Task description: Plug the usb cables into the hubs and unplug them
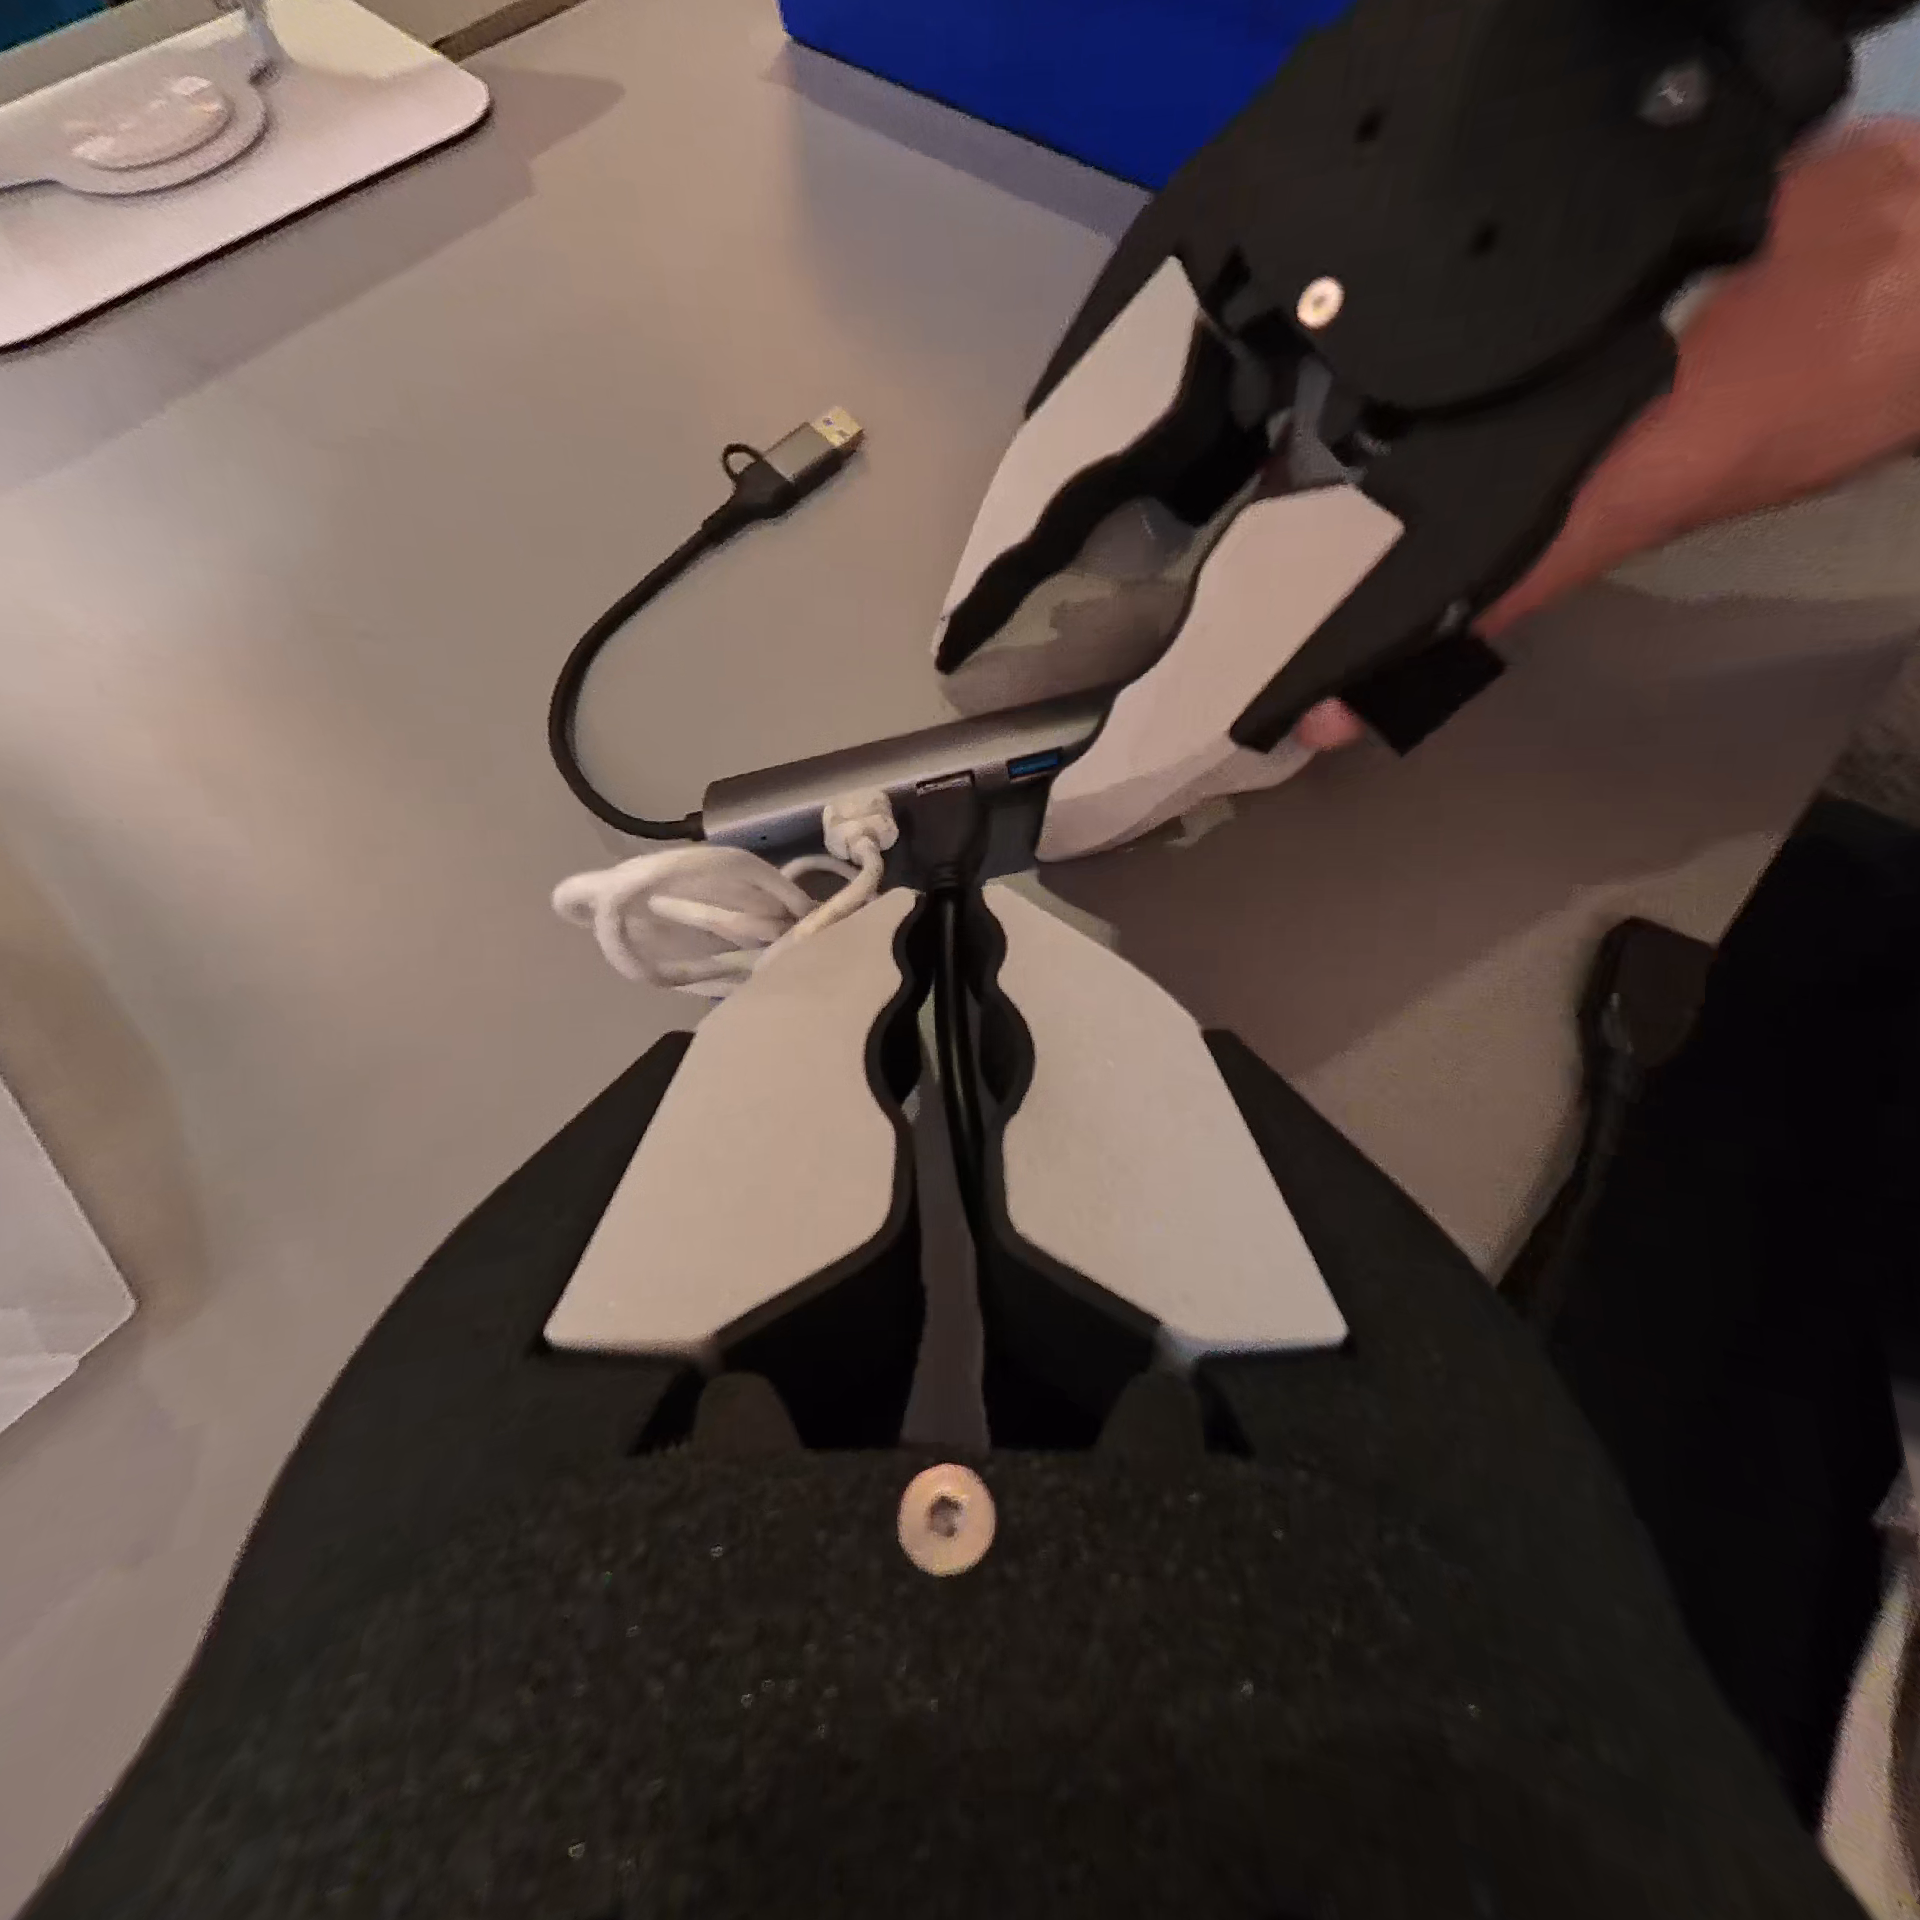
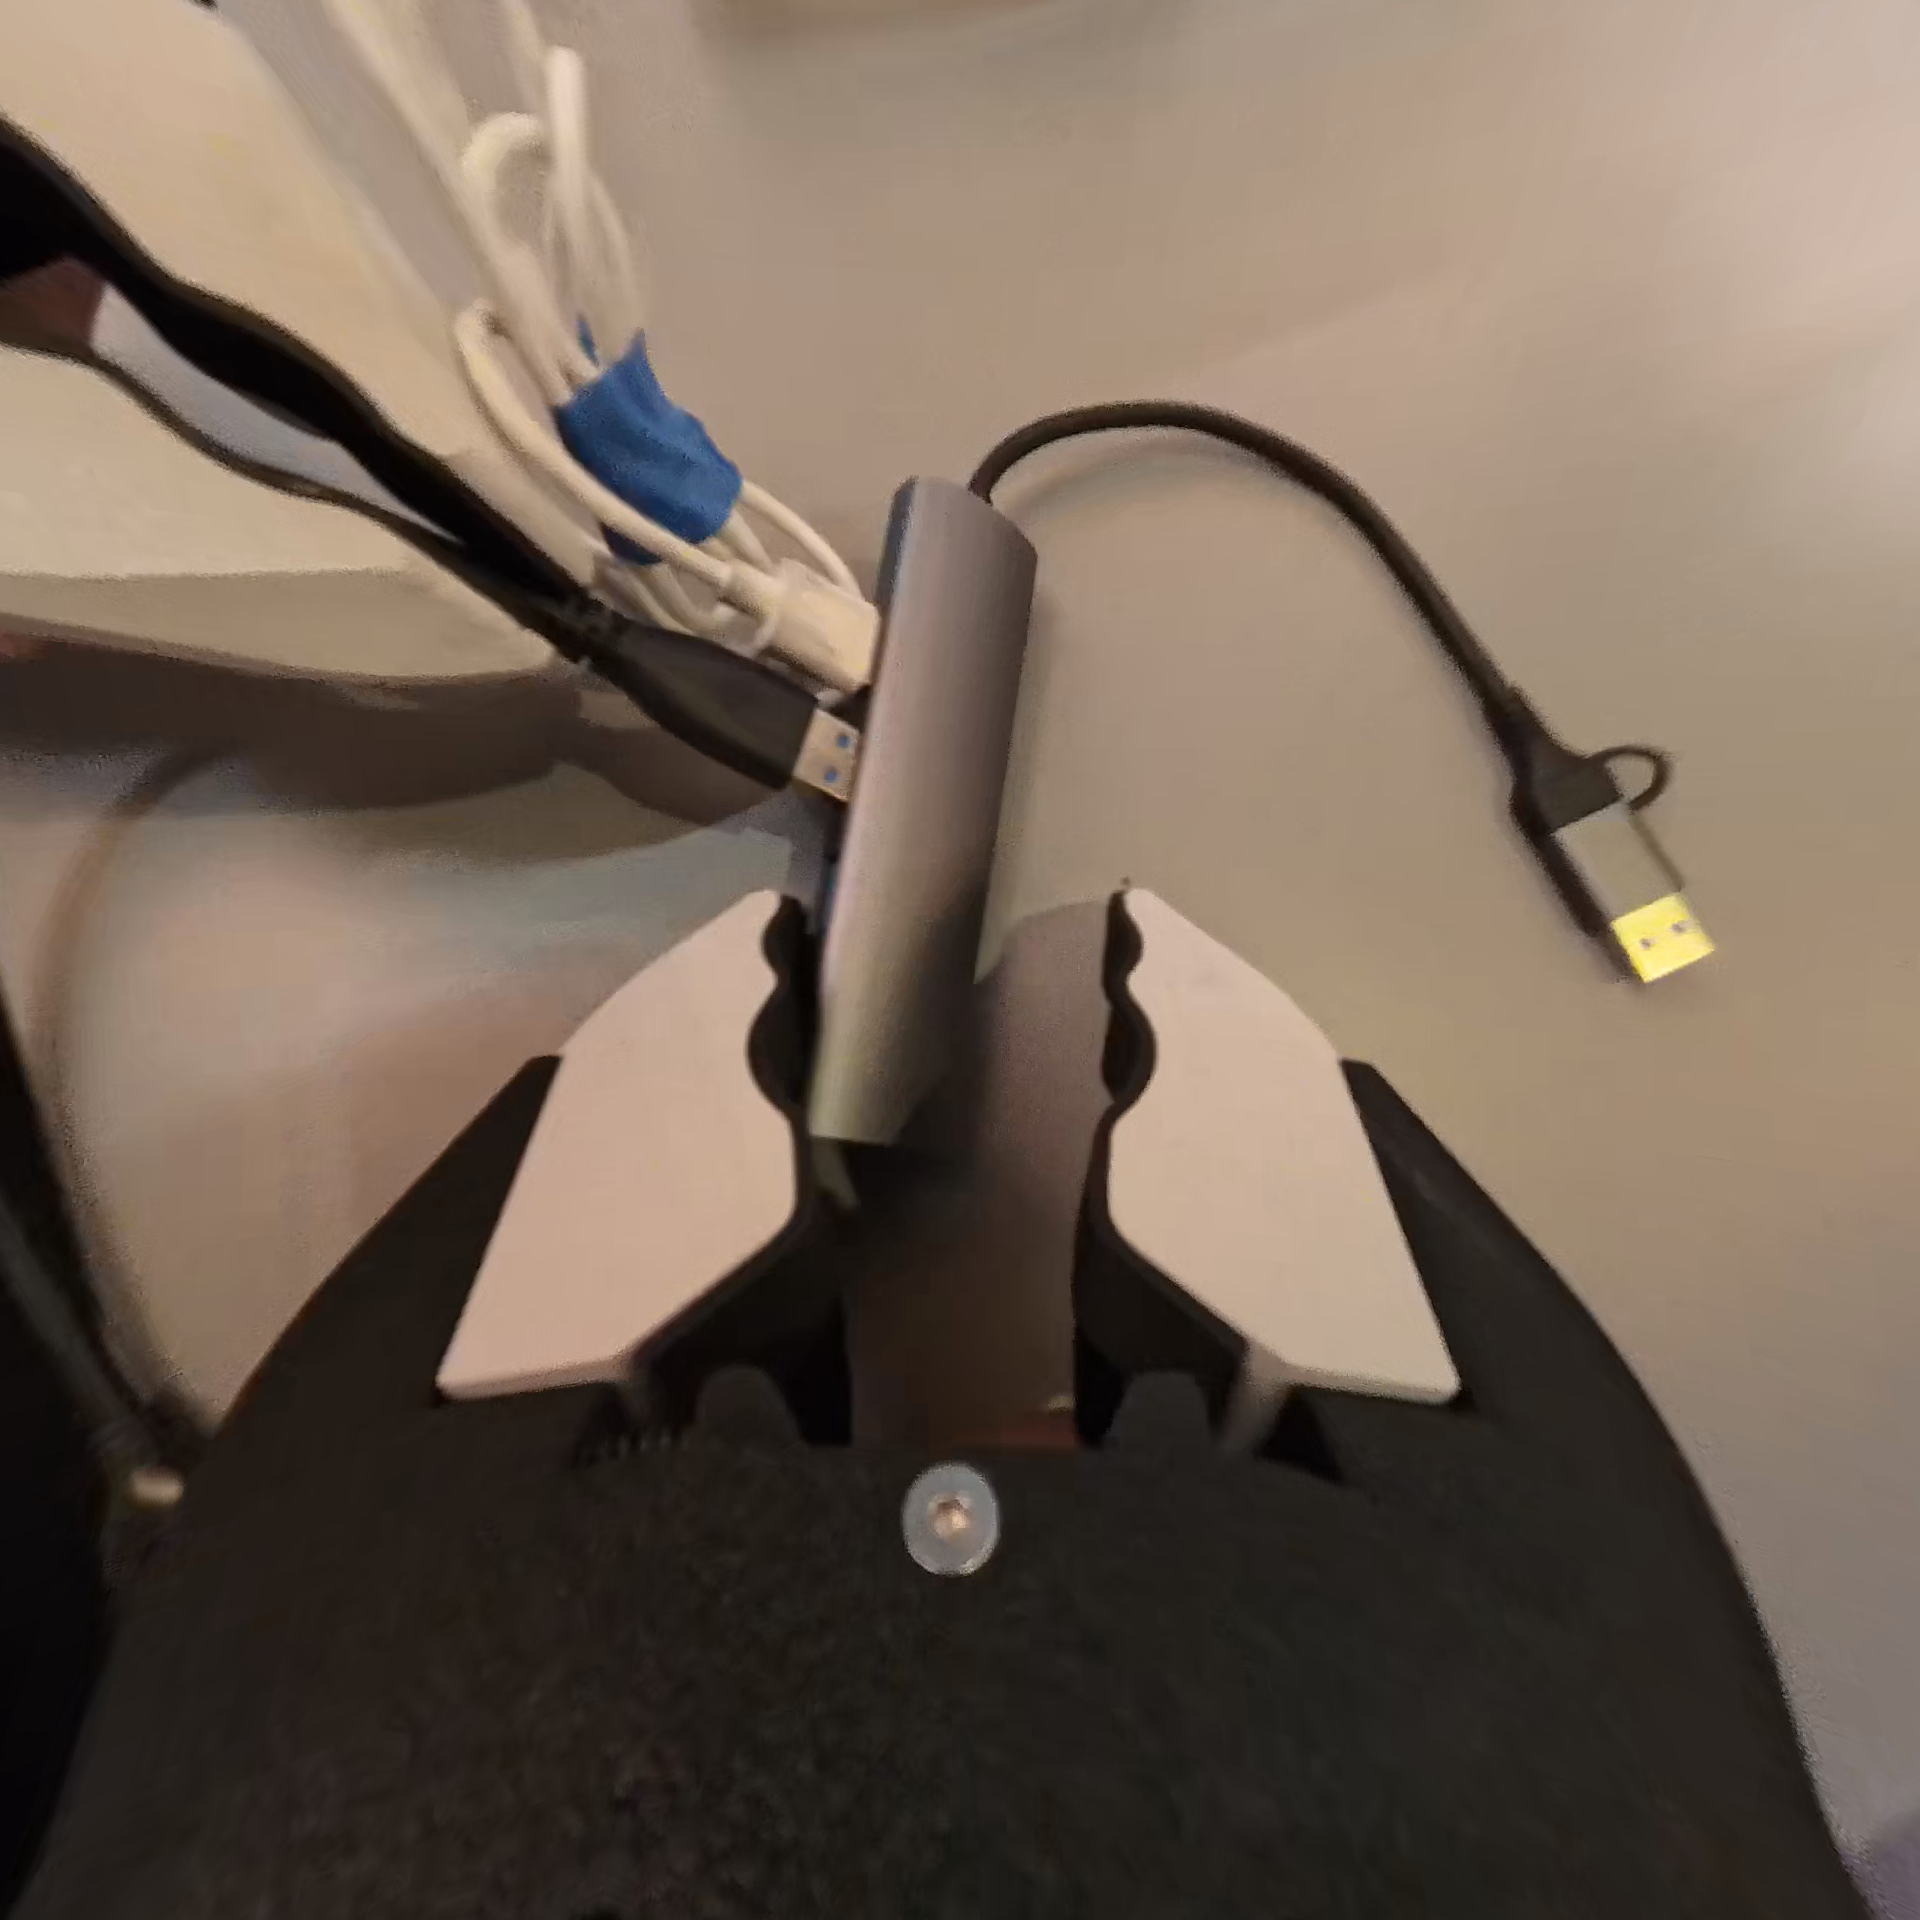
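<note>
A grey USB hub [image 1: 883,764] lies on the grey table [image 1: 364,623]. My left gripper [image 1: 948,906] is shut on a black USB cable [image 1: 954,997] just behind its plug [image 1: 943,821]. In the right wrist view the black plug [image 2: 743,707] sits partly in a side port, with bare metal showing. A white cable [image 2: 800,613] bundled with blue tape [image 2: 649,452] is plugged in beside it. My right gripper [image 2: 951,914] is open around the near end of the hub [image 2: 935,727]. Its left finger touches the hub and its right finger stands apart. It also shows in the left wrist view [image 1: 1023,717].
The hub's own black lead [image 1: 592,675] curls away to a loose USB plug [image 2: 1652,925] on the table. A white pad [image 1: 312,177] lies at the far left and a blue box [image 1: 987,73] at the back. A person's hand [image 1: 1714,468] holds the right gripper.
</note>
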Demonstrator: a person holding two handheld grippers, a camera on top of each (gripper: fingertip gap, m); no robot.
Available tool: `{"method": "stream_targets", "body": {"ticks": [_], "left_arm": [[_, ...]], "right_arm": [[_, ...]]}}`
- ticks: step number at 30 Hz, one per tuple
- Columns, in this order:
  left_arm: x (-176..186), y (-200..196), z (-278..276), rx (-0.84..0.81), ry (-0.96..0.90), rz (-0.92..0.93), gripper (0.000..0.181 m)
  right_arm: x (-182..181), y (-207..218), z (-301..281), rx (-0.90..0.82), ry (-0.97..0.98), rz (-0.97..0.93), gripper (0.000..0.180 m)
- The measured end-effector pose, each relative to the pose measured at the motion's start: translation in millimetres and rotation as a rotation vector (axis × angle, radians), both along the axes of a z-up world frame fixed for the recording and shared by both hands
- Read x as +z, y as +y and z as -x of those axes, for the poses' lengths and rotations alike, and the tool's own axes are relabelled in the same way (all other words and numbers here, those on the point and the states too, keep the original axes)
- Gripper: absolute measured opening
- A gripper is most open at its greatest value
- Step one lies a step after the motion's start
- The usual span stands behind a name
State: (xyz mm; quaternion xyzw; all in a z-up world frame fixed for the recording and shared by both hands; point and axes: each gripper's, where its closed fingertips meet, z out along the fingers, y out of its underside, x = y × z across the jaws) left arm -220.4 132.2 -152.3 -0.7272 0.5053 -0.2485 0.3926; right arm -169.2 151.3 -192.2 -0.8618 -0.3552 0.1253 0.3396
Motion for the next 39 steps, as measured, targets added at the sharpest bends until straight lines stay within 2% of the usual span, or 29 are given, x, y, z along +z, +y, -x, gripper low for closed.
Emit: {"method": "stream_targets", "body": {"ticks": [3,7,10,12,16,22,25,29,33,35,38,39], "left_arm": [[-4.8,-1.3,1.6,-0.04,0.011,0.0,0.005],[-12.3,-2.6,1.7,-0.041,0.017,0.021,0.005],[-12.8,-4.3,1.0,-0.034,0.031,-0.003,0.005],[-12.1,-6.3,-0.6,-0.029,0.024,0.001,0.005],[-14.4,-9.9,-4.4,-0.024,0.034,-0.013,0.005],[-22.6,-9.8,-3.5,0.002,0.087,-0.033,0.005],[-27.2,-9.5,-4.4,0.007,0.109,-0.013,0.005],[-14.5,-7.3,-8.6,0.026,0.023,-0.023,0.005],[-16.3,-4.5,-7.9,0.012,0.045,-0.029,0.005],[-12.4,-3.7,-6.6,0.016,0.033,-0.012,0.005],[-5.7,-3.1,-5.1,0.03,-0.007,0.026,0.005],[-4.1,-3.2,-5.2,0.033,-0.02,0.042,0.005]], "right_arm": [[-1.3,-3.8,1.9,0.016,0.059,0.075,0.06],[-1.9,-5.1,12.9,0.019,0.027,0.093,0.048],[-3.0,-4.0,15.9,-0.059,-0.004,0.061,0.044],[-2.8,-4.3,10.7,-0.084,0.003,0.079,0.032],[-2.5,-4.8,8.3,-0.089,0.053,0.086,0.031],[-0.9,-6.4,8.1,-0.133,0.127,0.117,0.031],[-1.5,-5.5,5.9,-0.129,0.069,0.069,0.031],[-0.4,-5.6,5.7,-0.131,0.144,0.119,0.031],[1.1,-1.8,3.1,-0.096,0.144,0.079,0.032],[3.5,-6.3,1.5,-0.042,0.114,0.065,0.033],[3.6,-15.4,-8.3,-0.032,-0.013,0.041,0.049],[1.8,-18.8,-8.8,-0.041,-0.042,0.031,0.049]]}}
